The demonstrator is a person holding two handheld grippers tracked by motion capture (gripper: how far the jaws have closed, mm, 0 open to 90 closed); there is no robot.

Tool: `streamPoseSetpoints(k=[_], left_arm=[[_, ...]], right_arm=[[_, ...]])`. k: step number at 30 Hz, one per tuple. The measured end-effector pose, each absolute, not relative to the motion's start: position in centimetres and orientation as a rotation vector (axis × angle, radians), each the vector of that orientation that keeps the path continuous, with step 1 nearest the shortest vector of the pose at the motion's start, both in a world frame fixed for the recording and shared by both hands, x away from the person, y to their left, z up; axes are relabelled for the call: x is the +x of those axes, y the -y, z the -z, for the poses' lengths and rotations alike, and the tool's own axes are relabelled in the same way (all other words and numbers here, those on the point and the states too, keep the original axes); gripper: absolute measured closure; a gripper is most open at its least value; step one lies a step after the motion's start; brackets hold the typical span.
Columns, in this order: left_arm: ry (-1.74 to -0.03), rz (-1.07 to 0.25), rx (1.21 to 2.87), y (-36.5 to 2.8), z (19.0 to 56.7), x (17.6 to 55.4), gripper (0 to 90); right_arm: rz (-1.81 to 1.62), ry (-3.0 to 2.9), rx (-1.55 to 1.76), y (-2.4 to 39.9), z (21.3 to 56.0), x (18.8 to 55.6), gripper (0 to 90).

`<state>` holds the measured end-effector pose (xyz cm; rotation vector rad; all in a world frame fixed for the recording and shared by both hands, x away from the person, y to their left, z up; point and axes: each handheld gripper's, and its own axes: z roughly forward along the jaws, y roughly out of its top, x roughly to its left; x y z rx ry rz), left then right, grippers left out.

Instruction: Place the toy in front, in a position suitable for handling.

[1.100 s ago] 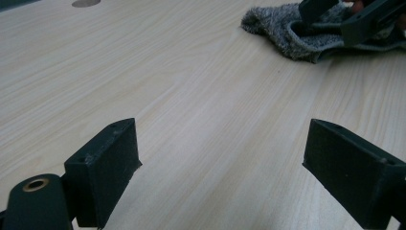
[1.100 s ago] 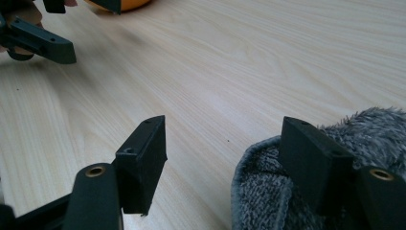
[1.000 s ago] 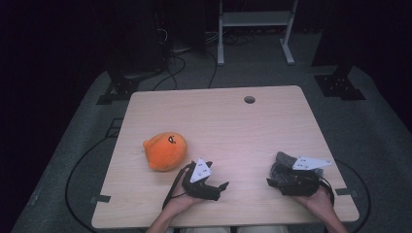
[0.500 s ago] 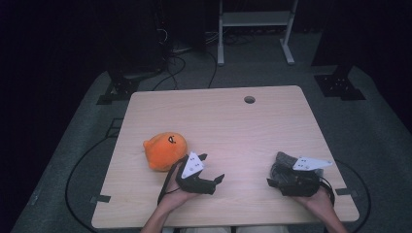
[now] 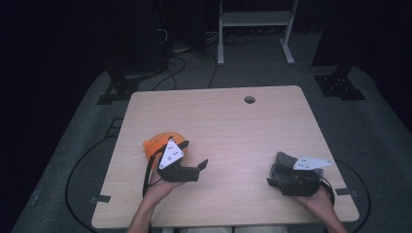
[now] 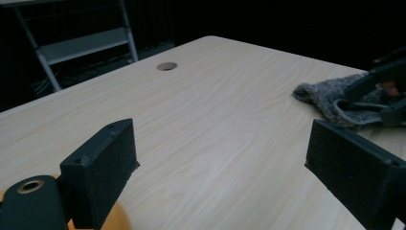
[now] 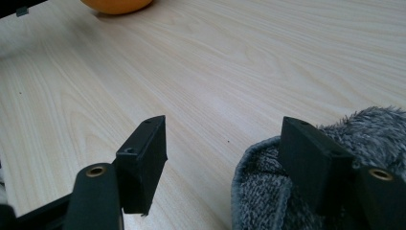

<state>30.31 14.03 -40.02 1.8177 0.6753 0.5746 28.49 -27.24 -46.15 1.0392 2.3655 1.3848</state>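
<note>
Low in the high view, the left gripper [image 5: 190, 170] hovers with jaws spread wide on nothing, just right of the orange toy [image 5: 158, 144] at left centre. At lower right, the right gripper [image 5: 278, 178] has jaws spread, one sitting inside the grey sock [image 7: 306, 191]. Beyond lies bare table [image 5: 233, 121].

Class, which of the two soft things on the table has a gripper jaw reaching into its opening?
The grey fuzzy one by the right gripper; the orange one doesn't.
</note>
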Motion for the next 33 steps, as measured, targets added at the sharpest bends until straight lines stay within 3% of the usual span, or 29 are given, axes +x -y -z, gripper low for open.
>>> streamPoseSetpoints(k=[18,33], left_arm=[[-0.846,-0.741,1.769,-21.5,39.6,31.7,9.5],[-0.951,-0.680,1.834,-24.1,42.5,33.3,11.8]], right_arm=[[-1.398,-2.352,1.041,27.4,46.0,28.4,32.7],[-1.406,-2.351,1.037,27.5,45.9,28.2,32.7]])
